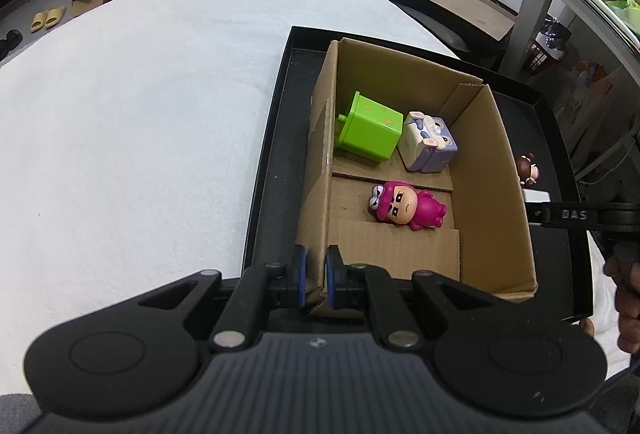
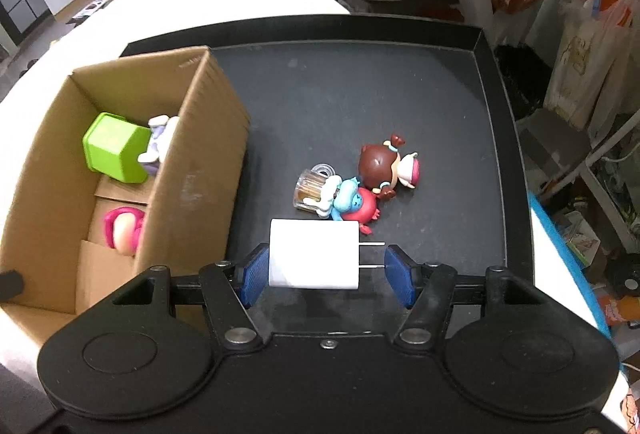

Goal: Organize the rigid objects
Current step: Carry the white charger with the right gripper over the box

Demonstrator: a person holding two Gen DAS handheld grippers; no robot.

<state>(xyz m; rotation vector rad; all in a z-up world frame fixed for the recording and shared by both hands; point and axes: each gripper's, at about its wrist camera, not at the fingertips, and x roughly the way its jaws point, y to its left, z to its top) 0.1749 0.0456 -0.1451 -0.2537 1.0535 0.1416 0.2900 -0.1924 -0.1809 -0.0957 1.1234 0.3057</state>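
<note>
A cardboard box (image 1: 492, 162) stands in the left part of a black tray (image 2: 360, 82). Inside it lie a green cube (image 1: 370, 132), a lilac rabbit box (image 1: 430, 142) and a pink figure (image 1: 404, 208). My left gripper (image 1: 316, 258) is shut on the box's near left wall. My right gripper (image 2: 324, 266) is shut on a white charger (image 2: 314, 254): one pad is on its body, the other at its prong tips. Just beyond the charger on the tray lie a blue-and-red figure (image 2: 356, 204), a small glass mug (image 2: 312, 190) and a brown-haired doll (image 2: 386, 168).
The tray rests on a white cloth-covered table (image 1: 140, 114). Its raised rim (image 2: 496, 138) runs along the right side. A dark side table (image 1: 448, 0) and cluttered shelves (image 2: 592, 162) stand past the table's far and right edges. A hand (image 1: 624, 298) shows at the right.
</note>
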